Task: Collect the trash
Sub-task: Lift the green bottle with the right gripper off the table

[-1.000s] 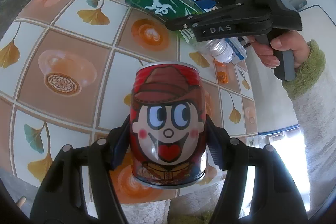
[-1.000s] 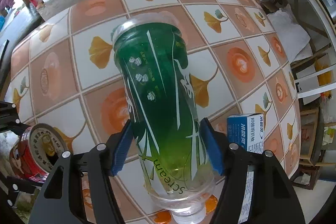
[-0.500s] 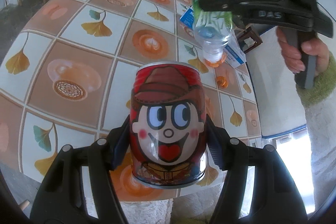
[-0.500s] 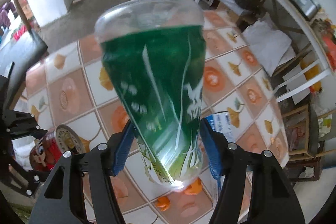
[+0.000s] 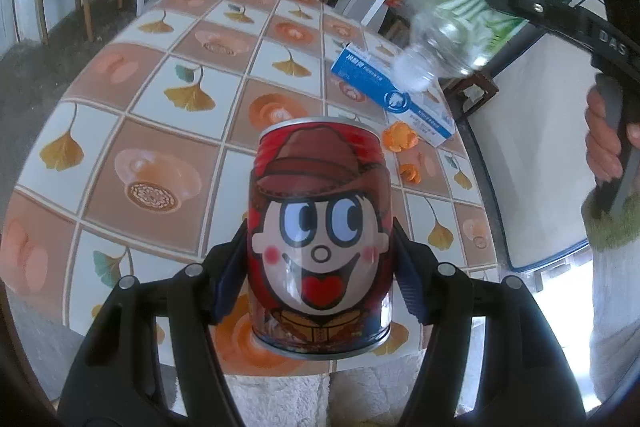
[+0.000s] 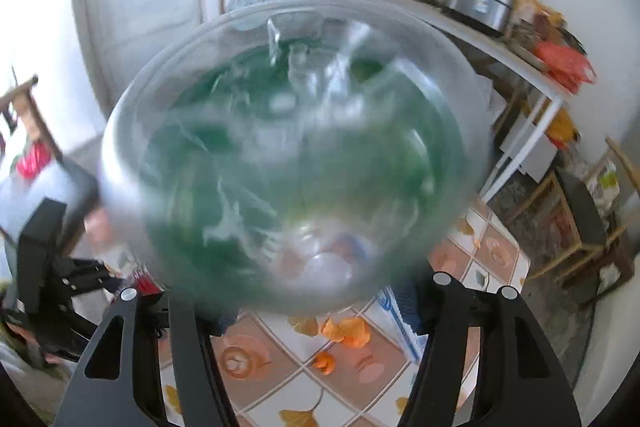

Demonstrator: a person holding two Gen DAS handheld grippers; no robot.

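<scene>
Left gripper (image 5: 320,267) fingers clamp the red cartoon-face can (image 5: 319,243) above the tiled surface (image 5: 168,163); right gripper (image 6: 316,299) fingers grasp the green-labelled plastic bottle (image 6: 296,155), raised, blurred.

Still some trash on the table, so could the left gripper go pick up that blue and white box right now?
Probably not yet. The left gripper is shut on the red cartoon can, so its fingers are full. The blue and white box lies uncovered on the tiled table; the can must go first.
</scene>
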